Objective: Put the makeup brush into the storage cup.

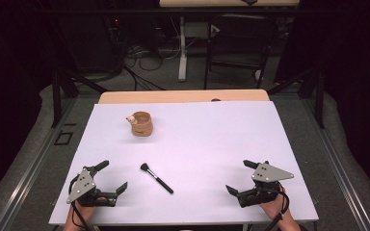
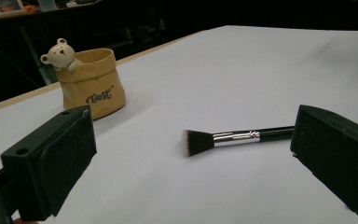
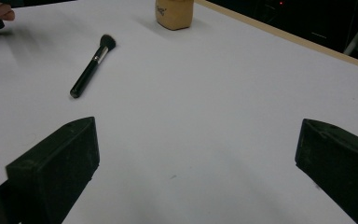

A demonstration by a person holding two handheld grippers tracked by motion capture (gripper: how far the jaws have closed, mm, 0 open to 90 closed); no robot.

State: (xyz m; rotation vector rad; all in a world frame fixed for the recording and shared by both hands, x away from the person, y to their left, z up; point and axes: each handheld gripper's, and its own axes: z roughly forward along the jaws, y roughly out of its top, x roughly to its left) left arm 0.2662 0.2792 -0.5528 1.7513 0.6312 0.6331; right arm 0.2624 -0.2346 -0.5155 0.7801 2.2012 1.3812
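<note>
I hold my left gripper (image 1: 110, 176) low at about seven o'clock on the white table sheet (image 1: 212, 144), its two black jaws spread wide and holding nothing. I keep them wide because the slim black-handled makeup brush with the silver ferrule and dark bristles (image 1: 156, 178) lies just to the gripper's right, flat on the sheet, and an open mouth can straddle the thin handle from either side. In the left gripper view the brush (image 2: 233, 137) lies crosswise between my jaws, bristle end pointing left, handle running behind the right jaw — so the line of approach looks nearly right already.

My right gripper (image 1: 238, 177) rests at about five o'clock, jaws parted too and empty, well apart from the brush; I judge it waits in reserve.

The small tan fabric pouch with a white bear figure on its rim (image 1: 141, 123) stands upright at about eleven o'clock, well apart from the brush. It sits with its mouth up — probably the place the brush goes, though I can't make out what is inside it.
</note>
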